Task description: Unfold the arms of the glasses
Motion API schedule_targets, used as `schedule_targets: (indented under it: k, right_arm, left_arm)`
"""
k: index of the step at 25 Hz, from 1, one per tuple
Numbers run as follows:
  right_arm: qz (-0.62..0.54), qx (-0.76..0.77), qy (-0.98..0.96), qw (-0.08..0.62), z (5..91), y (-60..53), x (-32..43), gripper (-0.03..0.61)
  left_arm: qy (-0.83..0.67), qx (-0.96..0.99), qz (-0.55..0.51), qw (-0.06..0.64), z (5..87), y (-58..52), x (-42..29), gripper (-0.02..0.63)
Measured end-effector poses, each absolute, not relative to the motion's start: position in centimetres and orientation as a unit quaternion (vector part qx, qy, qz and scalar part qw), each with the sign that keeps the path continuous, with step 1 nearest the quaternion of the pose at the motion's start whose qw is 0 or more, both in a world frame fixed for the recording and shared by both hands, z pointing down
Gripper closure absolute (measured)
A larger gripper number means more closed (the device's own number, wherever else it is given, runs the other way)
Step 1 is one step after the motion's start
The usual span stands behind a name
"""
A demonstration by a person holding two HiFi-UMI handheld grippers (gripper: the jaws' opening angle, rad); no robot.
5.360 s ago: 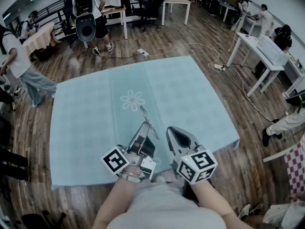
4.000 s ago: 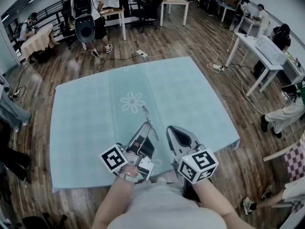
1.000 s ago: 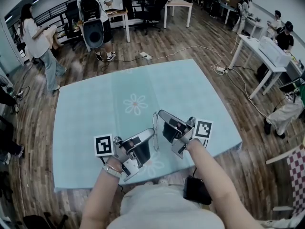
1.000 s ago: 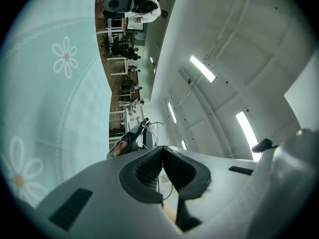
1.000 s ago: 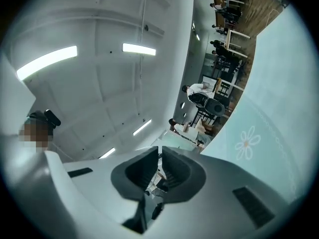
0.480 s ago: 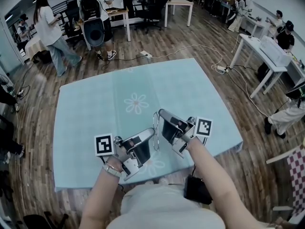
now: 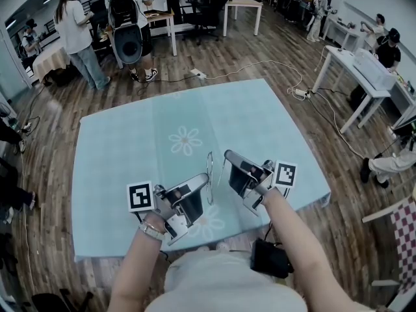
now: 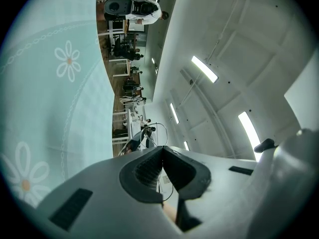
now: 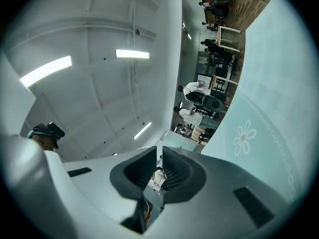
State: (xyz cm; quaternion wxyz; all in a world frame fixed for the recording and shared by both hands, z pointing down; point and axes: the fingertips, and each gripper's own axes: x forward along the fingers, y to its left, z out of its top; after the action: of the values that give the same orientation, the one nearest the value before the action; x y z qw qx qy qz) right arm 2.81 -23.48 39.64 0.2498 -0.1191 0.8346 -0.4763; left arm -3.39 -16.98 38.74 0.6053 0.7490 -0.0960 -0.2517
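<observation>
The bench [image 7: 305, 181] is four-sided and covered edge to edge by a pale turquoise fabric tablecloth [image 7: 260, 129] with a fine check pattern. The cloth lies flat, with two pressed fold lines running from the near edge to the far edge. A white daisy print [image 7: 185, 140] with an orange centre sits near the middle. A second daisy print [image 7: 207, 225] sits close to the near edge. The bench stands on a brown wood-plank floor [image 7: 45, 135].
</observation>
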Motion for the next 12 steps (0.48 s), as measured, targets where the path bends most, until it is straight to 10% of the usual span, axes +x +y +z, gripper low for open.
schedule_targets:
  k: [12]
  right_arm:
    - [-0.451, -0.147, 0.854, 0.215, 40.3, -22.0, 5.5, 0.540]
  left_arm:
    - [-0.120, 0.750, -0.247, 0.602, 39.8, -17.7, -4.1, 0.604]
